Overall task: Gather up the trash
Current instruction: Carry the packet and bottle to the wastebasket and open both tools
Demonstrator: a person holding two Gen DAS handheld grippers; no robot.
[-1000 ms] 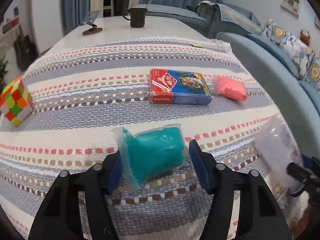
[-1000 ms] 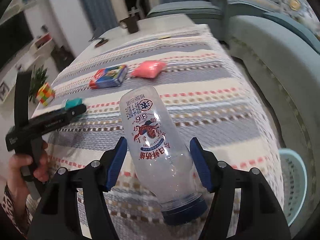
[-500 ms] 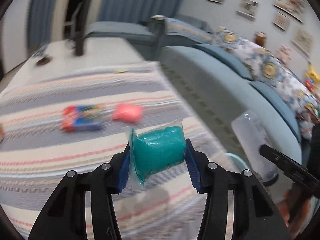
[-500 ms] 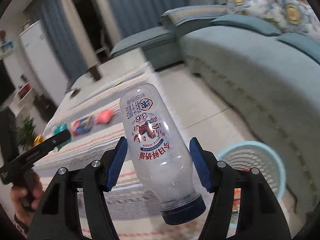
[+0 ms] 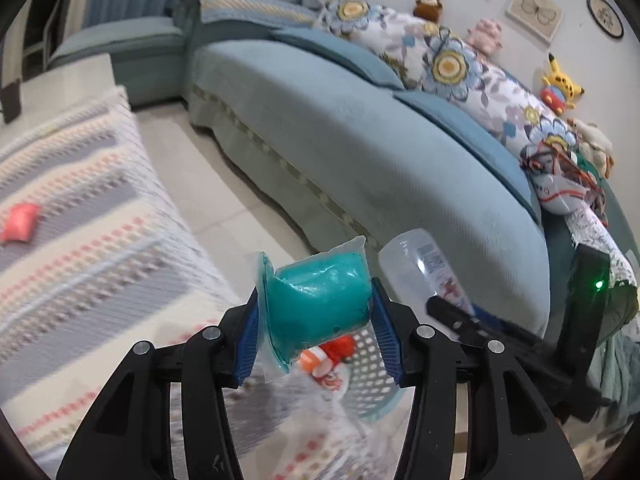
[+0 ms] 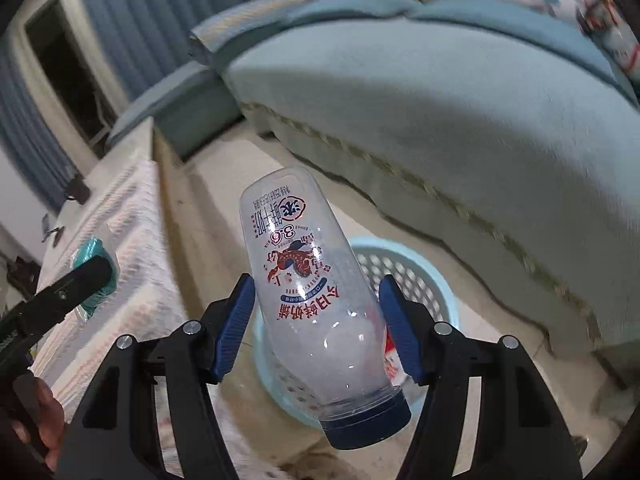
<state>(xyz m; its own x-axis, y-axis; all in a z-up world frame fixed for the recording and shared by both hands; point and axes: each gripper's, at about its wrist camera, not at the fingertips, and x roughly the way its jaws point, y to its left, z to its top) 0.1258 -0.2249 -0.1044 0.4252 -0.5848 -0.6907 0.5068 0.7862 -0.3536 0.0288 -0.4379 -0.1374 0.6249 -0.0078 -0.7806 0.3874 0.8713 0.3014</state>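
Note:
My left gripper (image 5: 316, 330) is shut on a teal packet in clear wrap (image 5: 320, 304) and holds it in the air past the table's edge, above a light blue perforated basket (image 5: 372, 364) on the floor. My right gripper (image 6: 318, 330) is shut on a clear plastic bottle with a dark blue cap (image 6: 316, 292), cap end toward me, above the same basket (image 6: 416, 276). The bottle also shows in the left wrist view (image 5: 424, 268), and the teal packet in the right wrist view (image 6: 94, 268). Red and white trash (image 5: 334, 354) lies inside the basket.
The table with a striped cloth (image 5: 80, 240) is at the left, with a pink packet (image 5: 20, 224) on it. A long blue sofa (image 5: 380, 152) with floral cushions and soft toys runs along the right. Tiled floor (image 5: 224, 200) lies between them.
Both grippers swung right, away from the table, and now hover over the basket by the sofa. Each keeps its hold: teal packet in the left, bottle in the right.

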